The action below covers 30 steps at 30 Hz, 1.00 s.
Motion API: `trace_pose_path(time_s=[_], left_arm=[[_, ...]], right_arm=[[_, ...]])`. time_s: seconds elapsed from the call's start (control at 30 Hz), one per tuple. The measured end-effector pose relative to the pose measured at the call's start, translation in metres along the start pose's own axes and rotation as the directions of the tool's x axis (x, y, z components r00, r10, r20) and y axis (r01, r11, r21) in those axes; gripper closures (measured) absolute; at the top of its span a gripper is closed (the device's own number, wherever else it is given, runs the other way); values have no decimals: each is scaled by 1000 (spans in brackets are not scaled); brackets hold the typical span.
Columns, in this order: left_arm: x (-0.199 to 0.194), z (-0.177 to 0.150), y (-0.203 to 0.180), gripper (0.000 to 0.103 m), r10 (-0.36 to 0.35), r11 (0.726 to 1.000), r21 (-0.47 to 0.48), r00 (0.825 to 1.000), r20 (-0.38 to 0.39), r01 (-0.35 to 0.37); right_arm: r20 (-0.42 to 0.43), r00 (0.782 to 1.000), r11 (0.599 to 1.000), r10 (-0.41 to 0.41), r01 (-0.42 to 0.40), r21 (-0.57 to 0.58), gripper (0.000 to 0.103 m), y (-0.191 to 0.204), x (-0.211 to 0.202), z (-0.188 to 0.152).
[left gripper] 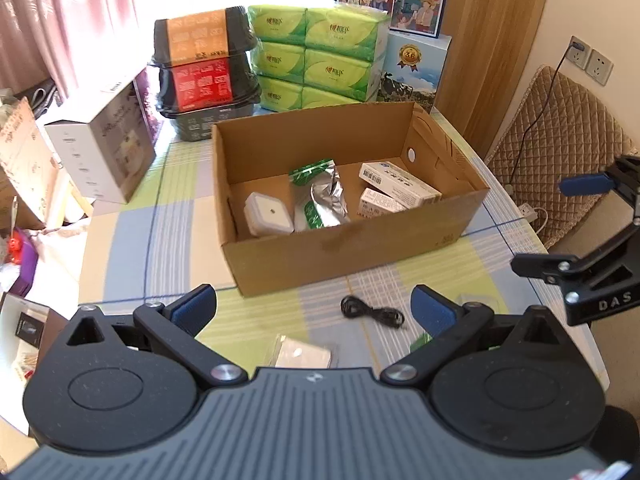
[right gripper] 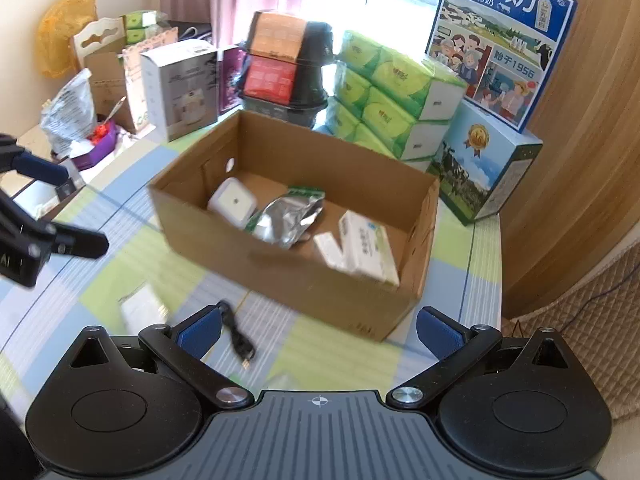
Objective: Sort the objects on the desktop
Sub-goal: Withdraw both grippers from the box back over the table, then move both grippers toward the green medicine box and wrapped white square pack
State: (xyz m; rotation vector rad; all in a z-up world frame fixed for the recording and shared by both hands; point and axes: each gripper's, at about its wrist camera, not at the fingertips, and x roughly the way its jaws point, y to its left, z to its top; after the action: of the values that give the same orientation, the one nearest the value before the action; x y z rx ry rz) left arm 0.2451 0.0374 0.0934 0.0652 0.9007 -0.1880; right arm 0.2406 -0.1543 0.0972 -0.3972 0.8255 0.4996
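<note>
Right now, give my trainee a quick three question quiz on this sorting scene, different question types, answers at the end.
1. True or false: the black cable lies inside the cardboard box.
2. Multiple choice: the left tool is A) open and holding nothing, B) shut on the cable, C) shut on a carton.
3. Fill in: the crumpled silver pouch lies between the white square item and the white ______.

Key: 1 false, it lies on the tablecloth in front of the box. 2 A. 3 cartons.
</note>
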Motion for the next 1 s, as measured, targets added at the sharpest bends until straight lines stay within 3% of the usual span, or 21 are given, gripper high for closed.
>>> trace_pose_path(time_s=[0.4,0.67,1.0], left_arm=[[-52,-69,-6,1,28,1000,-1,1000,-5,-28],[-56,-100,-13,1,39,999,12,999,-28,-39],[-46,-116,-25,1,57,998,44,997,-56,-54]], right_arm=[[-13,1000,999,16,-15,38,2,14,-47,-70],[-46,998,995,43,-39,87,2,19,-50,-109],[-71,996,996,55,-50,76,2,25,-46,-127]])
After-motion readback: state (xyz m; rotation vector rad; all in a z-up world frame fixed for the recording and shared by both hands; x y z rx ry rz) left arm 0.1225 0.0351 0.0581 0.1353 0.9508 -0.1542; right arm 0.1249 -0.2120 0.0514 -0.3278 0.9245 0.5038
